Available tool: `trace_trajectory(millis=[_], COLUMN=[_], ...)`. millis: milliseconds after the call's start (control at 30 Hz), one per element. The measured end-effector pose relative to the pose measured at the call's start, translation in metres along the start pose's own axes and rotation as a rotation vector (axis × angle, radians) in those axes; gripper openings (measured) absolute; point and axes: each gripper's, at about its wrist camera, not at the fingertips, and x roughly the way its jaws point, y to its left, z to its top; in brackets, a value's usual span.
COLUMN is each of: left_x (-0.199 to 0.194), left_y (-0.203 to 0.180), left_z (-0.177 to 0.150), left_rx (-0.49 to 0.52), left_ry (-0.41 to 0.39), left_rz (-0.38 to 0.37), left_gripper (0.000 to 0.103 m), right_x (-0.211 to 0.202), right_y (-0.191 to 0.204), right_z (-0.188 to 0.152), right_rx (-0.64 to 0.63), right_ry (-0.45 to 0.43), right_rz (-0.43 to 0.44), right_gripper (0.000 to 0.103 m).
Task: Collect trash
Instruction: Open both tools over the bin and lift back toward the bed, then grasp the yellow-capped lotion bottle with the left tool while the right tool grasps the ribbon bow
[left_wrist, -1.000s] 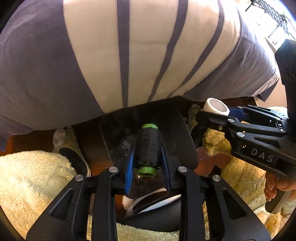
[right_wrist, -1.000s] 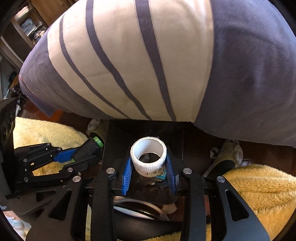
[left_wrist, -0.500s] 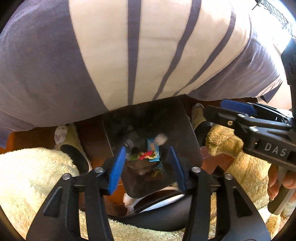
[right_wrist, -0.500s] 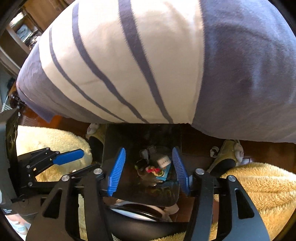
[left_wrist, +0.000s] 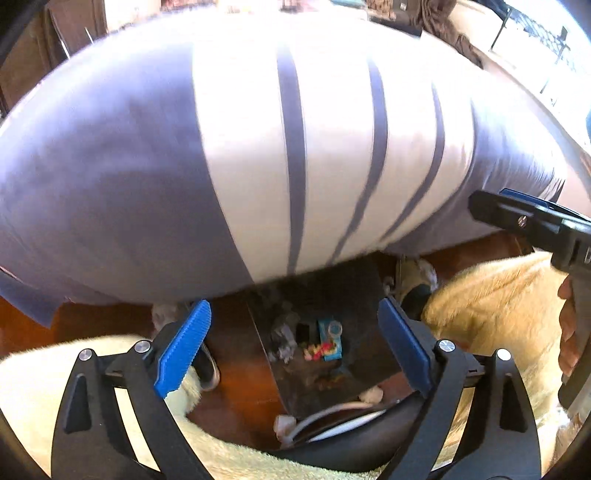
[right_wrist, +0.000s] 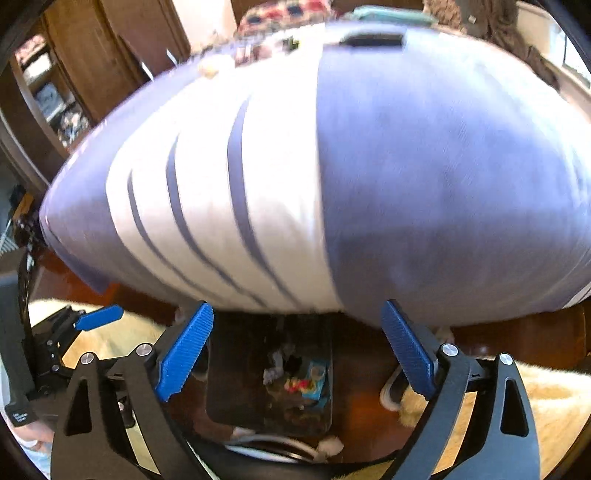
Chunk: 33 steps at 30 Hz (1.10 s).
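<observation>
Jaws opening wide on both, nothing between them: left gripper (left_wrist: 291, 347) and right gripper (right_wrist: 295, 350) hover over the dark rectangular trash bin (left_wrist: 369, 291), at twelve o'clock below both, colourful wrappers (left_wrist: 328, 345) inside, equally near.

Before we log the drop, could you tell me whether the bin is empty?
Not empty: the bin holds a blue wrapper and crumpled scraps.
</observation>
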Motion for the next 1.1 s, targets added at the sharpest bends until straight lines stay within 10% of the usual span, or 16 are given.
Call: trace_trajectory(millis=[367,1100], left_x=[-0.033,0.007], left_y=[0.011,0.060], left_z=[0.074,0.195], left_rx=[0.005,-0.074], left_ry=[-0.128,-0.139], left_rz=[0.036,0.110], left_gripper=[0.088,0.089], right_x=[-0.032,0.035], right_y=[-0.015,-0.005], right_z=[0.074,0.197], right_rx=[0.008,-0.051], right_ry=[-0.152,-0.139], right_rz=[-0.053,-0.071], right_gripper=[0.096,0.096])
